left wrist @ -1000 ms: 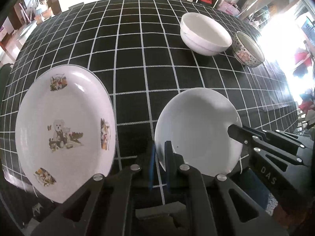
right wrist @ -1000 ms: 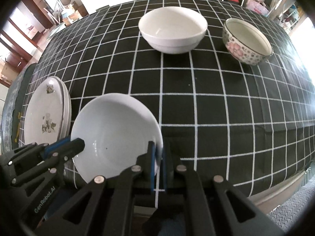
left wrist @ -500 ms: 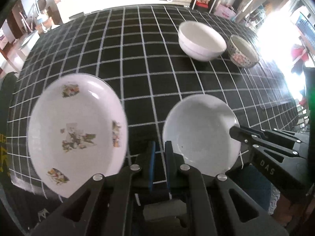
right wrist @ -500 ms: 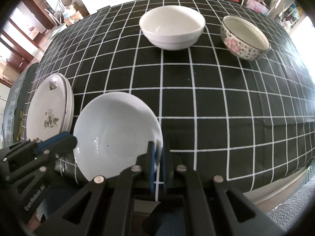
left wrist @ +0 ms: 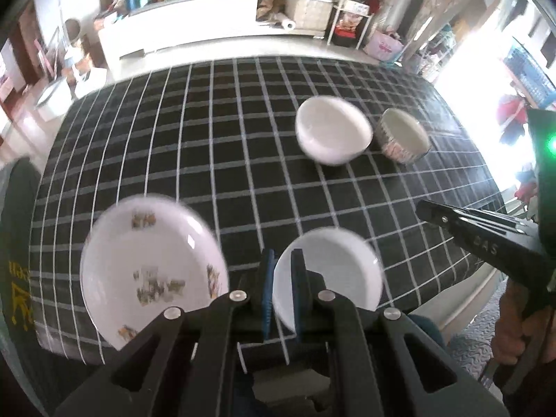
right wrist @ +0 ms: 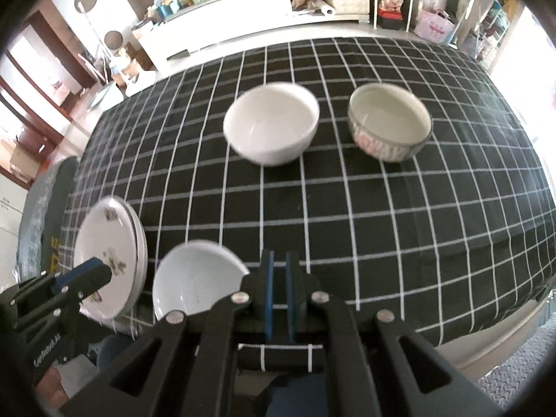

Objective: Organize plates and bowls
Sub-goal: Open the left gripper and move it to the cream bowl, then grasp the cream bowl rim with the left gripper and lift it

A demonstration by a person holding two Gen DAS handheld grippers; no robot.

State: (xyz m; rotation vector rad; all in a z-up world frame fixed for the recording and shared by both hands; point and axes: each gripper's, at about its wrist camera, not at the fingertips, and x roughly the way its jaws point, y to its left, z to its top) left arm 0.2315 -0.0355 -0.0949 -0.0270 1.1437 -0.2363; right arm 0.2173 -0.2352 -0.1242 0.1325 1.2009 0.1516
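Now gripping the small bowl (left wrist: 326, 274) by its rim with the left gripper (left wrist: 282, 278), low centre of the frame; right gripper (right wrist: 278, 278) closed on nothing. Probably carrying it toward the white bowl (right wrist: 272, 123), upper centre. Keeping it level, lowering slowly, avoiding the plates (right wrist: 107, 257) at lower left.
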